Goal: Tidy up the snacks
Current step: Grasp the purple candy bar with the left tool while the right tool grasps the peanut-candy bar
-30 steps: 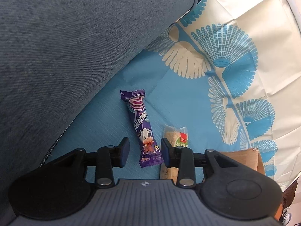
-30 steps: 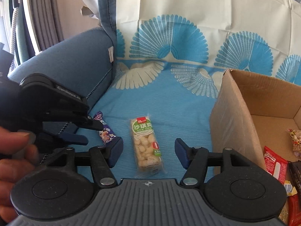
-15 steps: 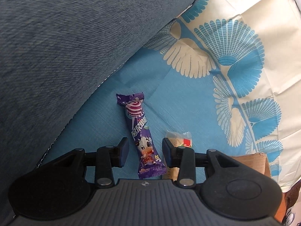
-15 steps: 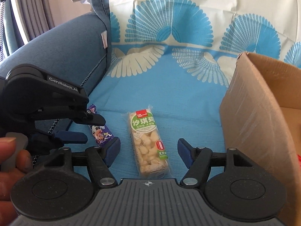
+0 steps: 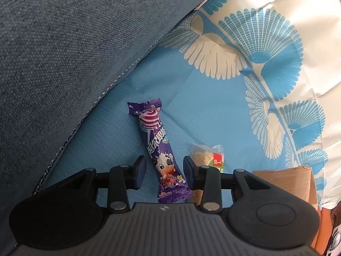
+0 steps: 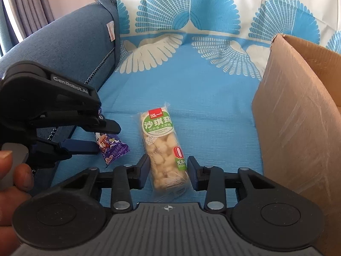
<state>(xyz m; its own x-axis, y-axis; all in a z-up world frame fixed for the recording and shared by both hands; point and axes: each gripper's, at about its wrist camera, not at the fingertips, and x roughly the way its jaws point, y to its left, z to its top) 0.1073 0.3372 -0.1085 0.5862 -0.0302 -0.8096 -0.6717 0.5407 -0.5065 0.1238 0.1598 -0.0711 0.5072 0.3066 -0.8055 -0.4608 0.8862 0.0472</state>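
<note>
A purple lollipop wrapper (image 5: 161, 149) lies on the blue cloth; my left gripper (image 5: 164, 170) is open, its jaws standing either side of the wrapper's lower half without touching it. A clear and green rice-puff bar (image 6: 163, 147) lies beside it. My right gripper (image 6: 168, 171) is open but narrowed, its pads close on both sides of the bar's lower half. The bar's top end shows in the left wrist view (image 5: 210, 157). The left gripper (image 6: 102, 137) and the wrapper's end (image 6: 113, 147) show in the right wrist view.
An open cardboard box (image 6: 298, 115) stands right of the bar; its corner shows in the left wrist view (image 5: 285, 183). The blue sofa armrest (image 5: 74, 42) rises on the left. The patterned cloth (image 6: 191, 81) covers the seat and backrest.
Both grippers have moved down and forward over their snacks. The right gripper's jaws have narrowed around the bar. The snacks have not moved.
</note>
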